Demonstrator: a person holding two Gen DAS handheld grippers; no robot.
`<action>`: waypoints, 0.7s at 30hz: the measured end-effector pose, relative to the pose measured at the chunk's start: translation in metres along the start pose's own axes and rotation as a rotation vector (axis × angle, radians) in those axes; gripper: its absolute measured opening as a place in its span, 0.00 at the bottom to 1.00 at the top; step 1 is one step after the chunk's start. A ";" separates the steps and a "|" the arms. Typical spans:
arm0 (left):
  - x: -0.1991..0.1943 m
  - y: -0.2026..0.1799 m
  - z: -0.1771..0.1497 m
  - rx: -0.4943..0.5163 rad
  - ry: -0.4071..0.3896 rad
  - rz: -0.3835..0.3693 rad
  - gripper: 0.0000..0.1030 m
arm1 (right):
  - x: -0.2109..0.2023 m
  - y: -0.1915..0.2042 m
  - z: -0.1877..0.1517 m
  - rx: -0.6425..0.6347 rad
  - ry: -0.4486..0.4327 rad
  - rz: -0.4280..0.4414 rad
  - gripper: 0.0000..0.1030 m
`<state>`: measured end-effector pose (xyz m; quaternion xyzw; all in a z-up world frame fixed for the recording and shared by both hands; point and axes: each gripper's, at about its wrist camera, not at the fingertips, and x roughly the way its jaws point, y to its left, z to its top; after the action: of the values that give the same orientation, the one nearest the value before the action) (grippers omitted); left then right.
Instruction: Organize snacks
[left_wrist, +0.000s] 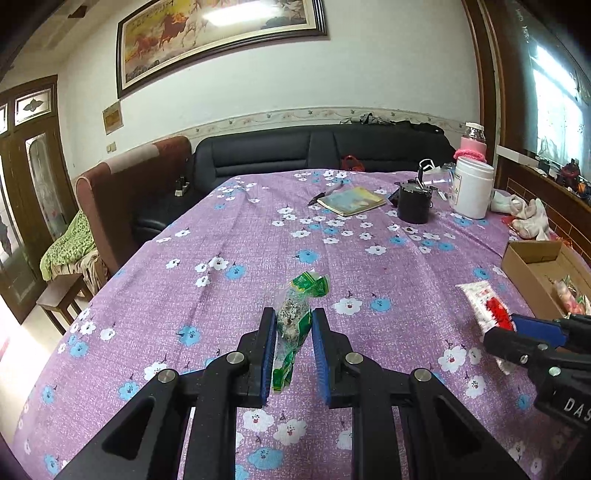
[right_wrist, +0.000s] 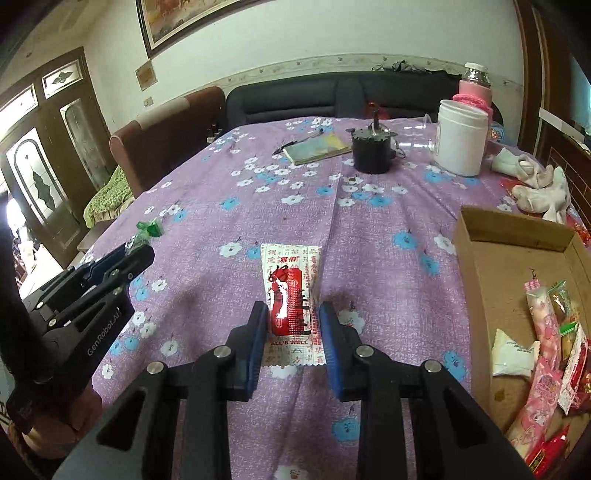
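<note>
Left gripper: jaws narrow, clamped on green packet. Packet stands upright between the pads, twisted top poking out past the tips, tail hanging below, above the purple cloth.

Right gripper: jaws narrow, pinching the red-white sachet by its sides. Most of the sachet sticks out forward past the tips, bottom edge sits back between the fingers. Looks lifted off the cloth, not certain.

Cardboard box just right of the right gripper, other snacks already in it.
</note>
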<state>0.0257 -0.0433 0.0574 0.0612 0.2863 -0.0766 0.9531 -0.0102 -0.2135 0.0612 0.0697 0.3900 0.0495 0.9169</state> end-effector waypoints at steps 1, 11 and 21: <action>0.000 0.000 0.000 -0.001 0.001 0.000 0.19 | -0.001 -0.001 0.000 0.003 -0.002 0.000 0.27; -0.003 -0.005 0.002 0.022 -0.027 0.005 0.19 | 0.000 -0.004 0.002 0.018 -0.009 -0.010 0.27; -0.004 -0.008 0.003 0.024 -0.032 -0.006 0.19 | 0.002 -0.006 0.002 0.013 -0.012 -0.023 0.27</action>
<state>0.0229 -0.0508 0.0619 0.0707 0.2703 -0.0840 0.9565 -0.0069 -0.2190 0.0606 0.0713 0.3857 0.0360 0.9192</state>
